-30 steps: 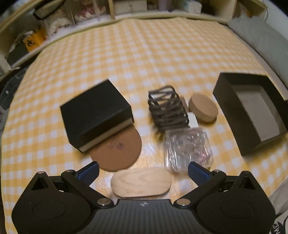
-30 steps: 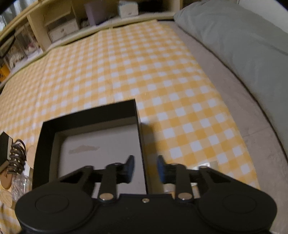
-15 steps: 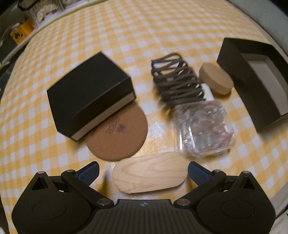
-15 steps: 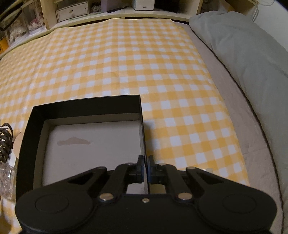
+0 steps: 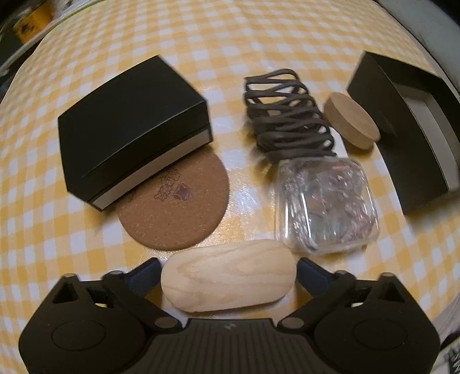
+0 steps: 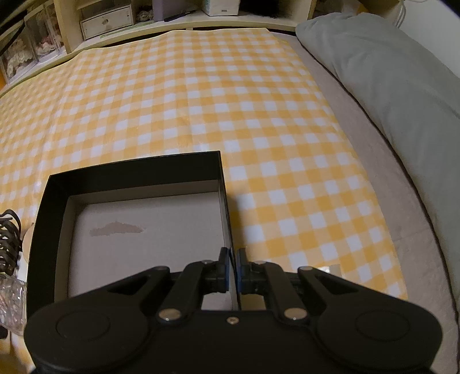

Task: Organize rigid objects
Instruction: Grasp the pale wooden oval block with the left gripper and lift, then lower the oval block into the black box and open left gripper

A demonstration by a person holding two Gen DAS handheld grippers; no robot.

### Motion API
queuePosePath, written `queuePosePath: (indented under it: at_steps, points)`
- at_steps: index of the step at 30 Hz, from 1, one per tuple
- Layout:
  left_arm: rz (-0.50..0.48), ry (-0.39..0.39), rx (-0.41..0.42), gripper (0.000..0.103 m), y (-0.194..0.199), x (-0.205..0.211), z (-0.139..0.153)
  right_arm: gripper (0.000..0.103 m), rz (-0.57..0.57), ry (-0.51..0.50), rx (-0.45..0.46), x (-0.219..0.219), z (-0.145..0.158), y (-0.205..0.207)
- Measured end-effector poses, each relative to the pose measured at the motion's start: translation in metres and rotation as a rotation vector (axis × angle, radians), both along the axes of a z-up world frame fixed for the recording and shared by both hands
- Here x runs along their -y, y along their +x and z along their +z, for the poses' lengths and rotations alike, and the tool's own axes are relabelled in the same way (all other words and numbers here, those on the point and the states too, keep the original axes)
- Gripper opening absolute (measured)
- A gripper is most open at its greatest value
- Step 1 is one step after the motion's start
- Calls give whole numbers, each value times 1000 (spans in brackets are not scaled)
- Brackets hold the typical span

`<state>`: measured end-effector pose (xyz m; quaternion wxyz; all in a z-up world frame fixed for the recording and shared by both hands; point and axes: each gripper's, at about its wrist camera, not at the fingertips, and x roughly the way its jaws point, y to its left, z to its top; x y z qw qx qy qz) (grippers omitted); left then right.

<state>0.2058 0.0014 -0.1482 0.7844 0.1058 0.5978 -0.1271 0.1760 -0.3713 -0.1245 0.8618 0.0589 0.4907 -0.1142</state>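
A pale wooden oval block [image 5: 230, 276] lies on the yellow checked cloth between the fingers of my left gripper [image 5: 229, 272]. The jaws are closing, and the pads touch the block's two ends. Beyond it lie a round cork coaster [image 5: 178, 213], a clear plastic box of shiny bits [image 5: 325, 204], a dark brown wire rack [image 5: 287, 120] and a round wooden lid [image 5: 350, 123]. My right gripper [image 6: 233, 267] is shut on the right wall of the open black box [image 6: 129, 175], whose pale floor is bare. The same box [image 5: 402, 129] appears at the right of the left wrist view.
A closed black box [image 5: 129, 115] rests partly on the coaster. A grey pillow [image 6: 388, 86] lies along the right of the cloth, with a bare grey strip beside it. Shelves with small drawers [image 6: 106, 20] stand behind the far edge.
My left gripper came down closer over the wooden block and its fingers moved in to the block's ends. My right gripper closed from open onto the open box's wall.
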Motion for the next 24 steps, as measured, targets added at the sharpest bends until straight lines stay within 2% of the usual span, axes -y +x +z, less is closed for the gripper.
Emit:
queuePosePath:
  at_steps: [7, 13, 19, 24]
  points:
    - [79, -37, -23, 92, -3, -7, 9, 5, 0, 7, 4, 2, -1, 1]
    - [155, -193, 14, 92, -17, -6, 47, 5, -4, 16, 8, 2, -2, 0]
    - [74, -294, 67, 92, -34, 38, 77, 5, -7, 29, 12, 2, -3, 1]
    - [6, -332, 87, 92, -34, 95, 79, 5, -11, 35, 13, 3, -3, 0]
